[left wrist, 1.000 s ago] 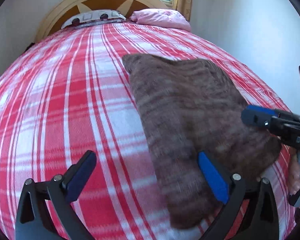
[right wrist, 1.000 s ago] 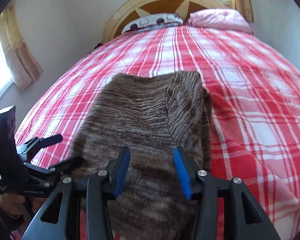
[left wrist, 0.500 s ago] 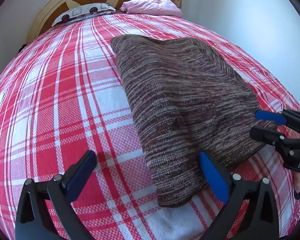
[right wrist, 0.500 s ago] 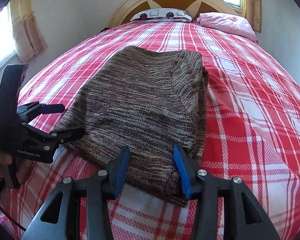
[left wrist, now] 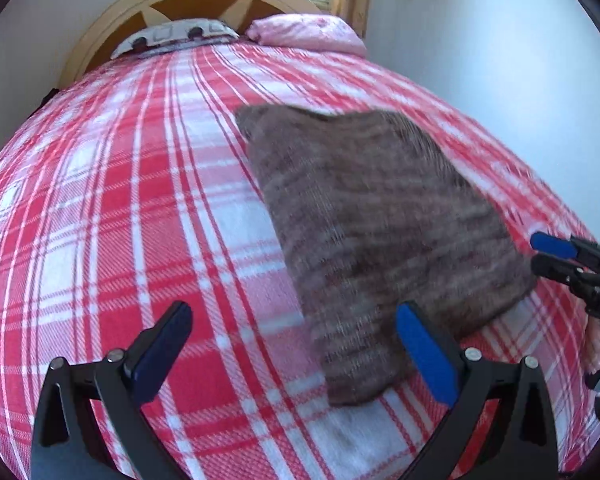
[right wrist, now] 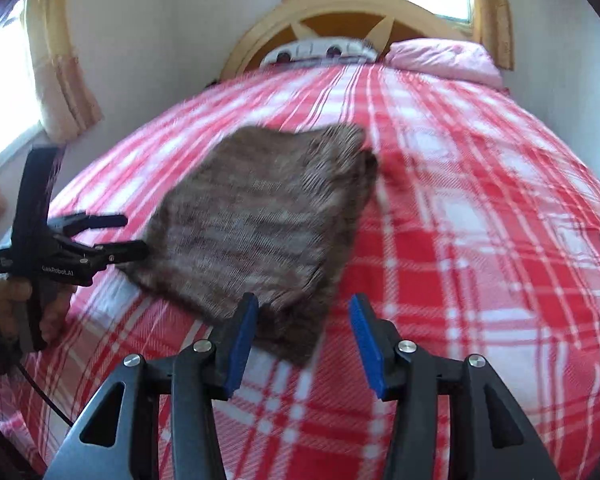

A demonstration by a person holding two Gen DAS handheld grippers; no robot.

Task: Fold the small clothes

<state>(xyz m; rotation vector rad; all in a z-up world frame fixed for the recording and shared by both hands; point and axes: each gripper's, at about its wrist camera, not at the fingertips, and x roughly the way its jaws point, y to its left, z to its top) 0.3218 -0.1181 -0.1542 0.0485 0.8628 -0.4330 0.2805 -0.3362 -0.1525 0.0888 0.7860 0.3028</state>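
The brown sweater point(left wrist: 384, 240) lies folded flat on the bed point(left wrist: 100, 208), out in the middle. Red and white blanket shows on all sides of it, with lots of bare room to its left and right. Its near corner point(right wrist: 296, 344) sits just past the right claw point(right wrist: 304, 344). That claw is open wide and holds nothing. The left claw point(left wrist: 296, 352) is open even wider and holds nothing too; one fingertip point(left wrist: 420, 344) is over the sweater's near edge. Each claw shows at the side in the other's view, close to the sweater's edge. Far off, a pink pillow point(right wrist: 444, 60) and a patterned pillow point(right wrist: 324, 50) rest by the headboard point(left wrist: 188, 0). Curtains point(right wrist: 60, 60) hang by the wall.
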